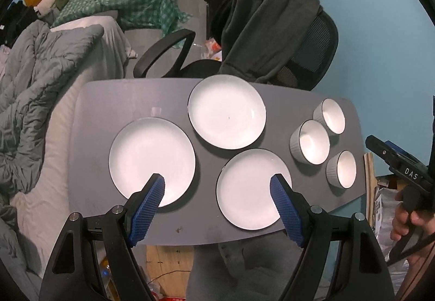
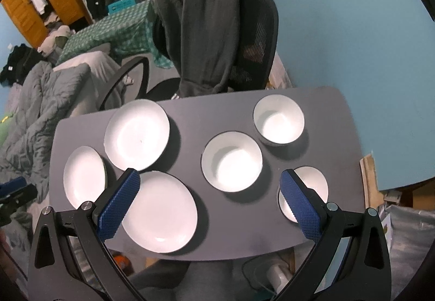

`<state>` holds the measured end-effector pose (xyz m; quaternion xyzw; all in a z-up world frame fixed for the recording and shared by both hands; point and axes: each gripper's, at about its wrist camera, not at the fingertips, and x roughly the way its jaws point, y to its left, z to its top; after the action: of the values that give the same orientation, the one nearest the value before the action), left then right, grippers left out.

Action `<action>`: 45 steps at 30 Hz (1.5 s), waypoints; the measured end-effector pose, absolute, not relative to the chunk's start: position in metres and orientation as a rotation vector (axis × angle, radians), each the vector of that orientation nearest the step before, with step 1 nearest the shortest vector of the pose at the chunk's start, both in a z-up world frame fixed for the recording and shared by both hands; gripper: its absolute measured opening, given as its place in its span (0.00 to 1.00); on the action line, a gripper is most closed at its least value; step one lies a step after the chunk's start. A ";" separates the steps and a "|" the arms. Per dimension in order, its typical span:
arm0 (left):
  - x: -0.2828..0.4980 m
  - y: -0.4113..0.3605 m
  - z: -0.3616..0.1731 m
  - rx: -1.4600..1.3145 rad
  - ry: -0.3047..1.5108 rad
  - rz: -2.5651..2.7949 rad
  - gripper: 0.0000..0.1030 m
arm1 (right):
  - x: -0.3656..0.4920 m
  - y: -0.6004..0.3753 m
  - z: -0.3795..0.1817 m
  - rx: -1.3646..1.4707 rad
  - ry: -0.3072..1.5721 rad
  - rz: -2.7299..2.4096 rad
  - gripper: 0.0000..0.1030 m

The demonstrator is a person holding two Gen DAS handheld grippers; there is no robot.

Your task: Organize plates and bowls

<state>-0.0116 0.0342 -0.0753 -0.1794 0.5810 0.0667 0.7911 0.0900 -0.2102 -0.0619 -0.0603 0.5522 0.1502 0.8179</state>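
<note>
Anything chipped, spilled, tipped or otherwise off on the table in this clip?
Nothing stands out. Three plates lie flat and apart on the grey table, three bowls stand upright, none stacked, no visible chips or spills. Both grippers, left and right, are open and empty.

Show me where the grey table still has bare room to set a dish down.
Bare table: the far-left corner, behind the left plate and beside the far plate; also the near edge between the left plate and near plate. Crowded: the right end, where three bowls cluster close together.
</note>
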 end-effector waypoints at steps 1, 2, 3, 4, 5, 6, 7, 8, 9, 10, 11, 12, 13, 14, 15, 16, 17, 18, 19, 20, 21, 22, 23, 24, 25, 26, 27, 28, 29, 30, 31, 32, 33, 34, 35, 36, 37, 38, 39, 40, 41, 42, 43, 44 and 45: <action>-0.012 0.036 -0.078 -0.387 1.253 0.143 0.79 | 0.090 -0.210 -0.066 -0.134 1.183 0.319 0.98; -0.012 0.037 -0.081 -0.388 1.257 0.141 0.79 | 0.089 -0.209 -0.070 -0.139 1.192 0.322 0.98; -0.013 0.036 -0.084 -0.389 1.259 0.141 0.79 | 0.088 -0.210 -0.073 -0.142 1.199 0.325 0.98; -0.014 0.035 -0.086 -0.389 1.260 0.142 0.79 | 0.087 -0.210 -0.075 -0.146 1.208 0.328 0.98; -0.013 0.035 -0.089 -0.388 1.260 0.143 0.79 | 0.086 -0.210 -0.079 -0.150 1.216 0.334 0.98; -0.014 0.034 -0.093 -0.387 1.263 0.146 0.79 | 0.086 -0.209 -0.082 -0.153 1.220 0.339 0.98; -0.014 0.034 -0.095 -0.388 1.268 0.147 0.79 | 0.085 -0.209 -0.086 -0.158 1.227 0.345 0.98; -0.016 0.034 -0.098 -0.391 1.270 0.146 0.79 | 0.084 -0.208 -0.088 -0.160 1.231 0.348 0.98; -0.016 0.033 -0.102 -0.394 1.272 0.146 0.79 | 0.083 -0.207 -0.091 -0.162 1.237 0.355 0.98; -0.016 0.032 -0.105 -0.395 1.278 0.150 0.79 | 0.082 -0.207 -0.094 -0.163 1.242 0.359 0.98; -0.016 0.032 -0.109 -0.395 1.285 0.154 0.79 | 0.081 -0.206 -0.097 -0.164 1.248 0.365 0.98; -0.017 0.032 -0.114 -0.399 1.290 0.157 0.79 | 0.080 -0.207 -0.100 -0.164 1.254 0.368 0.98; -0.019 0.032 -0.117 -0.402 1.292 0.161 0.79 | 0.080 -0.207 -0.103 -0.165 1.261 0.371 0.98; -0.020 0.032 -0.120 -0.406 1.296 0.171 0.79 | 0.079 -0.207 -0.108 -0.165 1.270 0.375 0.98; -0.022 0.033 -0.124 -0.412 1.297 0.178 0.79 | 0.079 -0.207 -0.111 -0.166 1.277 0.377 0.98; -0.023 0.033 -0.127 -0.417 1.296 0.183 0.79 | 0.078 -0.207 -0.116 -0.167 1.285 0.380 0.98; -0.024 0.033 -0.131 -0.420 1.300 0.190 0.79 | 0.077 -0.208 -0.121 -0.168 1.294 0.382 0.98; -0.025 0.033 -0.135 -0.423 1.304 0.194 0.79 | 0.076 -0.207 -0.126 -0.168 1.301 0.381 0.98; -0.026 0.032 -0.138 -0.429 1.303 0.193 0.79 | 0.075 -0.208 -0.132 -0.167 1.311 0.379 0.98; -0.027 0.032 -0.142 -0.433 1.306 0.198 0.79 | 0.074 -0.208 -0.139 -0.165 1.321 0.380 0.98; -0.027 0.030 -0.145 -0.435 1.306 0.199 0.79 | 0.072 -0.208 -0.144 -0.164 1.330 0.383 0.98; -0.028 0.030 -0.149 -0.438 1.304 0.198 0.79 | 0.071 -0.207 -0.149 -0.165 1.339 0.383 0.98; -0.029 0.029 -0.155 -0.437 1.310 0.201 0.79 | 0.069 -0.207 -0.156 -0.169 1.352 0.385 0.98; -0.030 0.028 -0.160 -0.437 1.312 0.194 0.79 | 0.069 -0.206 -0.160 -0.175 1.359 0.387 0.98; -0.030 0.027 -0.165 -0.436 1.315 0.186 0.79 | 0.068 -0.205 -0.164 -0.182 1.365 0.389 0.98; -0.029 0.025 -0.169 -0.429 1.323 0.183 0.79 | 0.066 -0.204 -0.169 -0.190 1.368 0.392 0.98; -0.029 0.023 -0.176 -0.421 1.329 0.176 0.79 | 0.065 -0.203 -0.172 -0.199 1.369 0.396 0.98; -0.029 0.022 -0.181 -0.414 1.333 0.170 0.79 | 0.065 -0.202 -0.175 -0.208 1.369 0.399 0.98; -0.029 0.021 -0.187 -0.403 1.344 0.171 0.79 | 0.064 -0.200 -0.179 -0.220 1.372 0.398 0.98; -0.029 0.019 -0.193 -0.393 1.355 0.167 0.79 | 0.064 -0.199 -0.183 -0.227 1.374 0.399 0.98; -0.028 0.017 -0.198 -0.387 1.363 0.162 0.79 | 0.065 -0.197 -0.186 -0.232 1.375 0.399 0.98; -0.027 0.016 -0.203 -0.381 1.374 0.160 0.79 | 0.065 -0.195 -0.191 -0.237 1.382 0.401 0.98; -0.027 0.015 -0.208 -0.378 1.384 0.158 0.79 | 0.066 -0.194 -0.195 -0.239 1.387 0.402 0.98; -0.027 0.014 -0.213 -0.378 1.394 0.154 0.79 | 0.066 -0.192 -0.199 -0.241 1.395 0.402 0.98; -0.027 0.013 -0.217 -0.381 1.405 0.150 0.79 | 0.067 -0.191 -0.203 -0.242 1.402 0.404 0.98; -0.026 0.012 -0.219 -0.381 1.413 0.122 0.79 | 0.067 -0.190 -0.206 -0.244 1.407 0.407 0.98; -0.026 0.012 -0.222 -0.385 1.416 0.114 0.79 | 0.068 -0.189 -0.210 -0.244 1.414 0.412 0.98; -0.026 0.011 -0.226 -0.384 1.421 0.111 0.79 | 0.068 -0.188 -0.212 -0.244 1.418 0.415 0.98; -0.025 0.010 -0.230 -0.381 1.427 0.110 0.79 | 0.067 -0.187 -0.215 -0.243 1.424 0.418 0.98; -0.023 0.007 -0.235 -0.378 1.435 0.108 0.79 | 0.067 -0.186 -0.219 -0.243 1.431 0.418 0.98; -0.022 0.007 -0.239 -0.377 1.446 0.106 0.79 | 0.067 -0.186 -0.222 -0.240 1.440 0.419 0.98; -0.023 0.006 -0.242 -0.379 1.451 0.102 0.79 | 0.067 -0.185 -0.225 -0.233 1.447 0.423 0.98; -0.023 0.005 -0.246 -0.381 1.457 0.095 0.79 | 0.066 -0.185 -0.228 -0.229 1.452 0.427 0.98; -0.022 0.005 -0.248 -0.374 1.471 0.079 0.79 | 0.066 -0.184 -0.232 -0.229 1.463 0.429 0.97; -0.021 0.004 -0.251 -0.371 1.477 0.076 0.79 | 0.065 -0.184 -0.233 -0.230 1.467 0.432 0.95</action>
<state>-0.0214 0.0042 -0.2514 -0.1679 0.6691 0.0343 0.7232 0.0648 -0.1839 -0.2335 -0.1040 0.6625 0.1950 0.7157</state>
